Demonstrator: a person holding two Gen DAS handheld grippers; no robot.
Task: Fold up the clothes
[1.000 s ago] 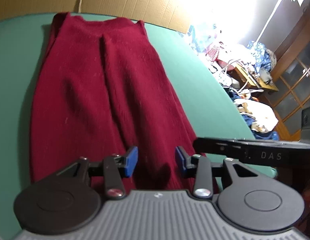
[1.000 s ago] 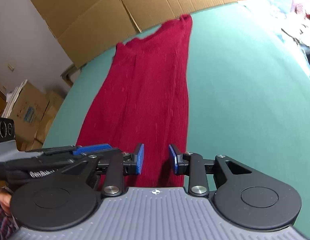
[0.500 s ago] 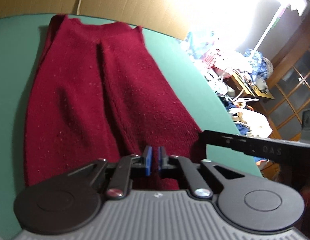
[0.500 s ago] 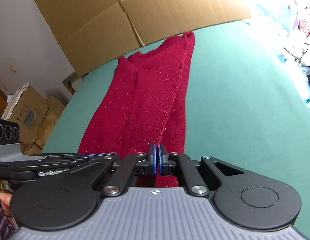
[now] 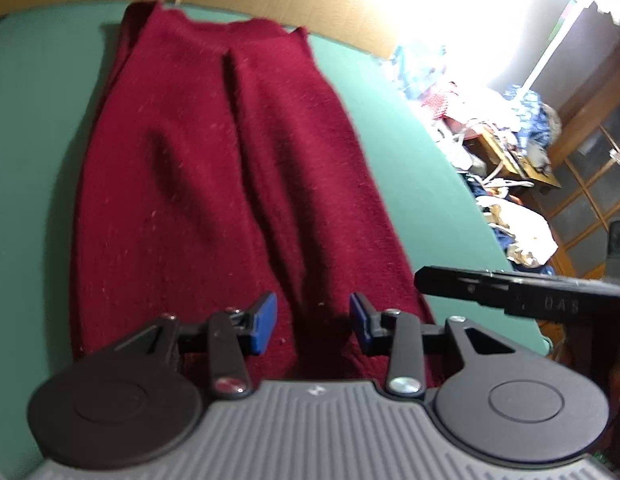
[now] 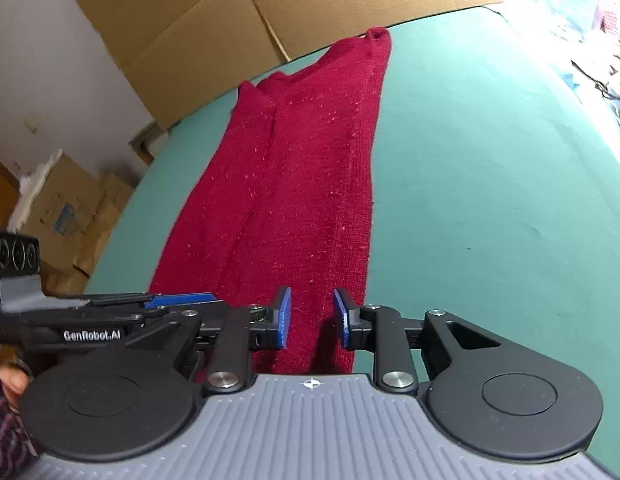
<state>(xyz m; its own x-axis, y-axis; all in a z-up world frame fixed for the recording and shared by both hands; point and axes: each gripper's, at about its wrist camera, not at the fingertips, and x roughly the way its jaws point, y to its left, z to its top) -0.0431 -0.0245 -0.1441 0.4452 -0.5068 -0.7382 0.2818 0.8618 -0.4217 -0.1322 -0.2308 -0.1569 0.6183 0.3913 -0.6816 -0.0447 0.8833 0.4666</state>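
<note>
Dark red knit garment [image 5: 214,184] lies lengthwise mid-frame on green surface [image 6: 489,200], near hem at bottom. Left tongs [image 5: 313,322] and right tongs [image 6: 311,316] opening over hem, nothing pinched. Advice: take both corners evenly, lift together, keep edge straight.

Looks like a lived-in home room doubling as storage: green-covered table [image 6: 489,168] in the middle, flattened cardboard [image 6: 238,28] at twelve o'clock, stacked boxes [image 6: 70,216] at nine, cluttered wooden side table [image 5: 513,160] and glazed wooden doors [image 5: 593,188] at three.
</note>
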